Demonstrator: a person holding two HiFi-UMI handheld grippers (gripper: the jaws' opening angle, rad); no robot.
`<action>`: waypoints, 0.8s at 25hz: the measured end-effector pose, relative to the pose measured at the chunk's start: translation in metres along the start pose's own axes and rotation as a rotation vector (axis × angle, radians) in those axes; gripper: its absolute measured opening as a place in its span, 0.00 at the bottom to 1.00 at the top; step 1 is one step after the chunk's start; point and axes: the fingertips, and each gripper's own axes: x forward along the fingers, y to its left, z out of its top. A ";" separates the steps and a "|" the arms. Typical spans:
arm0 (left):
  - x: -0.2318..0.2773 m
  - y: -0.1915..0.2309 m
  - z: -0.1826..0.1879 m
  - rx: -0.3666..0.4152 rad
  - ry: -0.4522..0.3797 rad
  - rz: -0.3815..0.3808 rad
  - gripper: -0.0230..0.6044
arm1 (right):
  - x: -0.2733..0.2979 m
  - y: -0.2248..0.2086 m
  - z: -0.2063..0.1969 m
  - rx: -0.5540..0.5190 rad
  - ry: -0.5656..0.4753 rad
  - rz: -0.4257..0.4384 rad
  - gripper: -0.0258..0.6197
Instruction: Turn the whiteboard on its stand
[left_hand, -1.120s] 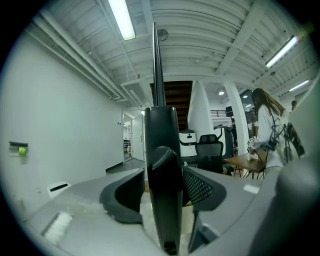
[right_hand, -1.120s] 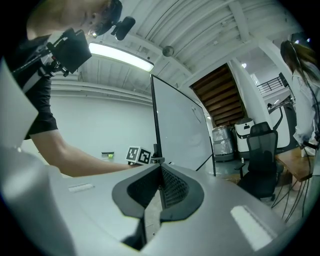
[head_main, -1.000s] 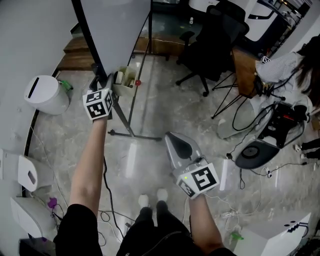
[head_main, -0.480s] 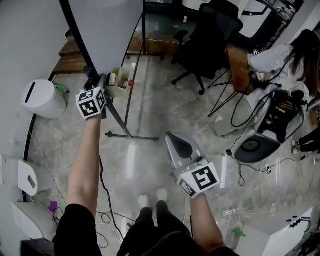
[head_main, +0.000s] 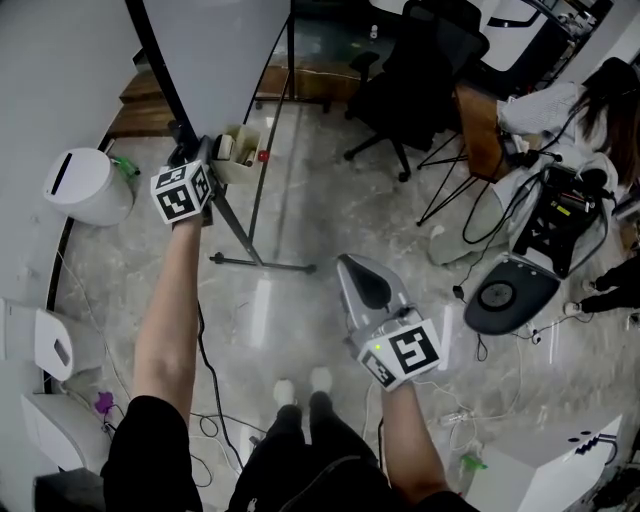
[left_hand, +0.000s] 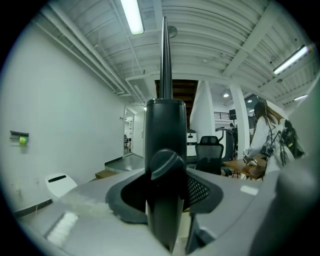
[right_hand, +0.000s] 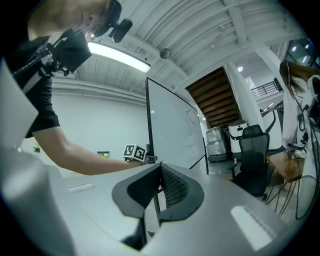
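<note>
The whiteboard (head_main: 220, 50) stands tall on its black stand (head_main: 255, 262), its black frame edge (head_main: 165, 75) running down to my left gripper (head_main: 195, 152). In the left gripper view the frame post (left_hand: 165, 125) with a round knob (left_hand: 167, 162) fills the gap between the jaws, which press on it. My right gripper (head_main: 350, 268) hangs low over the floor, away from the board, shut and empty. From the right gripper view the board (right_hand: 172, 130) shows edge-on, with the left gripper's marker cube (right_hand: 134, 151) at its frame.
A small tray (head_main: 235, 152) with markers hangs at the board's lower edge. A white bin (head_main: 85, 185) stands at the left, a black office chair (head_main: 420, 70) behind. A person (head_main: 580, 105) sits at the right beside a round black device (head_main: 505, 305). Cables lie on the floor.
My left gripper has shifted a little left and up at the board's frame edge. The right gripper has hardly moved.
</note>
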 end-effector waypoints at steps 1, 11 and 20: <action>-0.003 0.000 -0.001 -0.001 0.000 0.000 0.33 | -0.002 0.001 -0.001 0.000 0.001 0.000 0.05; -0.043 0.001 -0.009 0.003 -0.007 -0.004 0.33 | -0.008 0.014 0.003 -0.003 -0.016 0.019 0.05; -0.070 0.006 -0.014 0.000 -0.001 -0.007 0.33 | -0.008 0.038 0.004 -0.011 -0.021 0.037 0.05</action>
